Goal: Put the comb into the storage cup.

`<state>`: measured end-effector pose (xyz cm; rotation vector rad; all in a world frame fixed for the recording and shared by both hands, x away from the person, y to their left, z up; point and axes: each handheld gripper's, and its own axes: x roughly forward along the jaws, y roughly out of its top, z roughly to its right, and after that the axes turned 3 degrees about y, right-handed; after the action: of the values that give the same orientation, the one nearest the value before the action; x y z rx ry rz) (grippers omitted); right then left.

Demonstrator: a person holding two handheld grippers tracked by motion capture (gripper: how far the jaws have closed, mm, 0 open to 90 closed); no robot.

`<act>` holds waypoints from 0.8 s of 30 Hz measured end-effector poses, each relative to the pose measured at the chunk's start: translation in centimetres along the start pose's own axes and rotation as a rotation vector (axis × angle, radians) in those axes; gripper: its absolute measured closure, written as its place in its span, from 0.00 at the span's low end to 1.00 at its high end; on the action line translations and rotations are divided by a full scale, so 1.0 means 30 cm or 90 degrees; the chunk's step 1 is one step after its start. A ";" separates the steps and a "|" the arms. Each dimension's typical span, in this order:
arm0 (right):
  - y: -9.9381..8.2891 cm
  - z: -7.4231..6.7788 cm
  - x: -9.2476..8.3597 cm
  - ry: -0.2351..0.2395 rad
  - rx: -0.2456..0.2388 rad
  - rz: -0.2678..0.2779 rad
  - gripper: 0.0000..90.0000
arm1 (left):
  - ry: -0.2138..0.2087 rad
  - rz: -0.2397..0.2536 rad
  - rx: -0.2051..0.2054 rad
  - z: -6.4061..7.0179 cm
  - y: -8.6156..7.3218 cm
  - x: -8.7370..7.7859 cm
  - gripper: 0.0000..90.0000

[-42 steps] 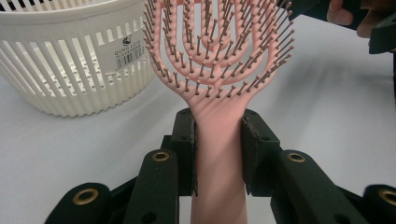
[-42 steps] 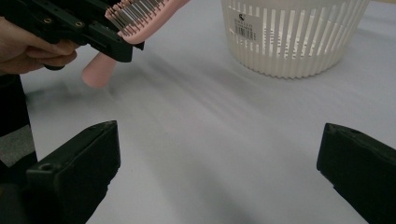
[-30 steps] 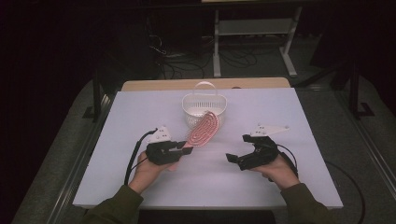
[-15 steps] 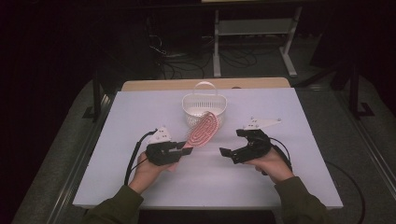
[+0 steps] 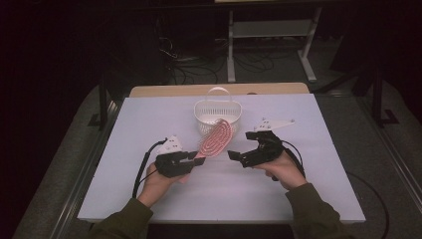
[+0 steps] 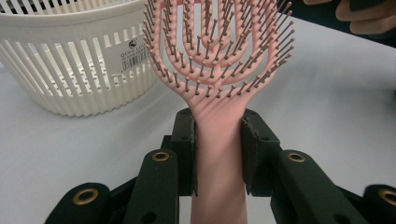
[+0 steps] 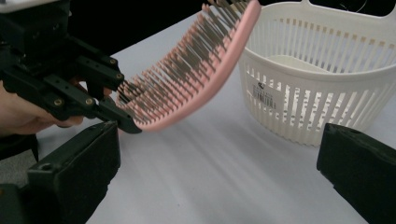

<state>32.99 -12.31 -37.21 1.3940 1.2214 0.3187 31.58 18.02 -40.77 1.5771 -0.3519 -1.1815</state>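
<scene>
A pink vented hairbrush (image 5: pixel 217 139) with dark bristles is held off the table by its handle (image 6: pixel 219 154). My left gripper (image 5: pixel 195 158) is shut on that handle, both pads pressing its sides, and the brush head (image 7: pixel 196 79) slants up toward a white slatted basket (image 5: pixel 217 113). The basket (image 6: pixel 70 60) stands just behind the brush and shows a small label. My right gripper (image 5: pixel 234 155) hovers to the right of the brush, jaws wide open with nothing between them, pointed at the brush and the left gripper (image 7: pixel 109 119).
The white table (image 5: pixel 298 189) has bare room in front of and to both sides of the hands. The basket's handle (image 5: pixel 217 91) arches at the back. Beyond the table's far edge lie cables and a metal stand (image 5: pixel 268 35) on a dark floor.
My right gripper has moved left and slightly up, closing in on the brush. The left gripper and the brush have stayed in place.
</scene>
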 end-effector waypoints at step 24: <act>0.062 -0.004 0.047 0.012 0.000 0.022 0.00 | 0.001 0.003 0.006 0.007 -0.001 0.001 0.78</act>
<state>34.34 -10.67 -36.24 1.4162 1.2145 0.3559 31.41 17.87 -40.79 1.5840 -0.3613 -1.1765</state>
